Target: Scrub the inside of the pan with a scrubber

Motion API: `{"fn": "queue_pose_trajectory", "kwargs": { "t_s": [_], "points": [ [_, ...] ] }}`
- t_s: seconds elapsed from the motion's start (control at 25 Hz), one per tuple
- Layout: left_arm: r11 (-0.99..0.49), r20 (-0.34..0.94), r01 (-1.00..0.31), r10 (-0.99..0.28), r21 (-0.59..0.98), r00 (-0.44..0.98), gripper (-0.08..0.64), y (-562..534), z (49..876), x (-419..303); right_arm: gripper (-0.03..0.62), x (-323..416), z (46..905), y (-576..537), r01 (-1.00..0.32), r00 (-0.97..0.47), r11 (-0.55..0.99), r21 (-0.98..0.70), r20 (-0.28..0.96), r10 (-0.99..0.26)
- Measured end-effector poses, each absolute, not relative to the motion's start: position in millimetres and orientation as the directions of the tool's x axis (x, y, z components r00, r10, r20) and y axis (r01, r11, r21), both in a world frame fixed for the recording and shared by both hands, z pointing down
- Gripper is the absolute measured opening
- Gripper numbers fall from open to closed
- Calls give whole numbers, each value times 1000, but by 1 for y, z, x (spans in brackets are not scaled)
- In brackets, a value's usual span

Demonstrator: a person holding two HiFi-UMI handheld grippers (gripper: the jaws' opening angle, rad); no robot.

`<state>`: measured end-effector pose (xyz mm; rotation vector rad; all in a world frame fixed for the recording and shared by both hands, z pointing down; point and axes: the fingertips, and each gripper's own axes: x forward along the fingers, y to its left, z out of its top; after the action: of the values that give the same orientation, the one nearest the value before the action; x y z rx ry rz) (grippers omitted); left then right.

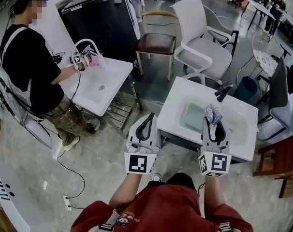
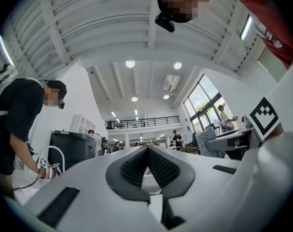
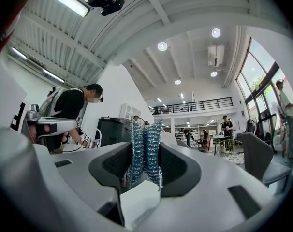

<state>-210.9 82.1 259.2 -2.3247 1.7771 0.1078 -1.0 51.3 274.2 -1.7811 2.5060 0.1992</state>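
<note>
Head view: right gripper (image 1: 213, 122) at 1 o'clock clamps the scrubber (image 1: 213, 113) above the white sink (image 1: 247, 113); left gripper (image 1: 145, 123) at 11 o'clock pinched closed on nothing; no pan clearly visible; scrubbing looks not yet begun.

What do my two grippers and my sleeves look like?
Both the left gripper and right gripper are light grey shells with black textured pads. Each carries a white cube with black square markers. You wear a red top.
</note>
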Motion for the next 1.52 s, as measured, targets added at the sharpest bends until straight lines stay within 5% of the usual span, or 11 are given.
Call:
{"fn": "queue_pose_trajectory", "kwargs": {
  "t_s": [0.76,1.52],
  "points": [
    [-448,-233,-892,-863,-59,448,14,-116,279,-120,183,75,319,-94,-980,-181,177,90,-40,-983],
    [-487,-60,-859,-864,-157,501,14,-213,330,-92,182,59,358,-182,-942,-320,328,68,111,-941]
  ]
}}
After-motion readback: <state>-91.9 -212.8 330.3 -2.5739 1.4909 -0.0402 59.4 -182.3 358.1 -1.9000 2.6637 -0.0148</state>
